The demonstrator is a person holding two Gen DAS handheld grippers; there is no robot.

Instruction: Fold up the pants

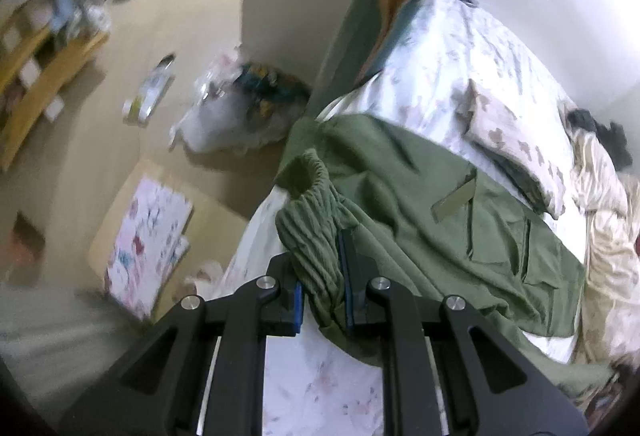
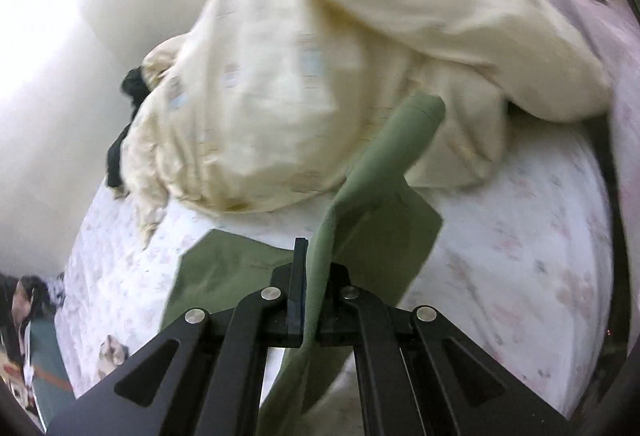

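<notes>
green pants (image 1: 420, 204) spread over the flowered bed sheet (image 1: 316, 388), ribbed elastic waistband (image 1: 308, 236) bunched at the bed's near edge, leg end trailing up against a cream quilt (image 2: 304, 76) in the right wrist view. soft, light, floppy cloth by the look of it: sure to sag and crease wherever unsupported, not slippery, not fragile. best taken at the thick parts, waistband and hem, where a pinch bites on several layers. left hand-held gripper (image 1: 322, 276) clenched on the waistband, ribbed cloth squeezed between the blue pads (image 1: 298, 300). right hand-held gripper (image 2: 310, 276) clamped on a narrow fold of the pant leg (image 2: 384, 164), cloth hanging in a strip from it. no brand, label text or other writing readable anywhere; a pale plain tab (image 1: 454, 196) on the pants, blank as far as can be told.
</notes>
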